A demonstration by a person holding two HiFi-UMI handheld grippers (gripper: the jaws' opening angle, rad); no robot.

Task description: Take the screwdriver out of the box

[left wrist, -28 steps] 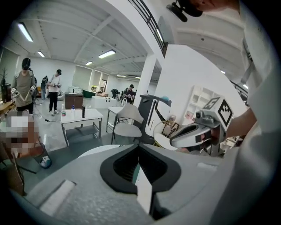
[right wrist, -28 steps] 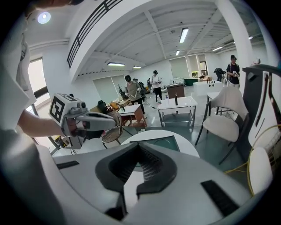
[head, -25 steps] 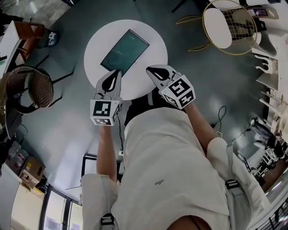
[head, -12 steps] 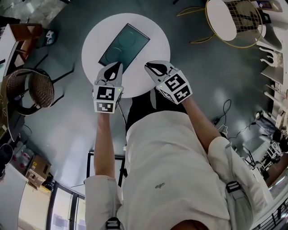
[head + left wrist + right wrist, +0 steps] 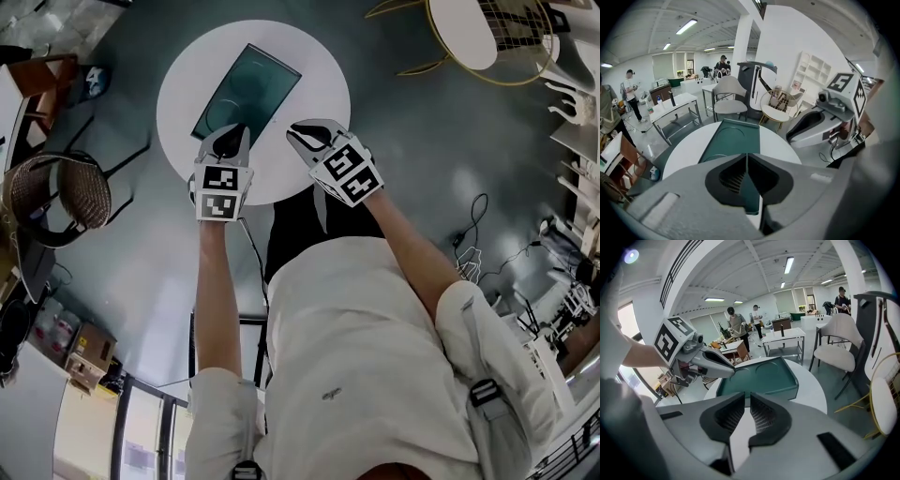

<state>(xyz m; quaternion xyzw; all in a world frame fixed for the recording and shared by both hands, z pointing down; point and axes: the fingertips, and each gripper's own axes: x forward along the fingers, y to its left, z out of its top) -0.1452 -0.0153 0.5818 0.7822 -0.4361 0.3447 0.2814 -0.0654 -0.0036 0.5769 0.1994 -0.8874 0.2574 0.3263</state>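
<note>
Facing the box (image 5: 757,378), left gripper (image 5: 747,157) jaws meet while right gripper (image 5: 747,394) jaws, just opening, stand empty, unclear from head view

You stand over a round white counter (image 5: 319,94) on a dark grey floor (image 5: 141,253). Off the counter's left edge, well apart from it, sits a brown wicker chair (image 5: 56,202), with a wooden chair (image 5: 42,75) further along that side. Off the counter's far right edge stands a gold-framed seat (image 5: 464,33) with a round white pad and a wire back. Cardboard boxes (image 5: 80,352) sit on the floor behind your left side. Past the counter's far edge you can see a white padded chair (image 5: 729,101), a steel bench (image 5: 675,110) and a white shelf unit (image 5: 811,70). Further back, people (image 5: 737,329) stand under strip lights (image 5: 789,264).
</note>
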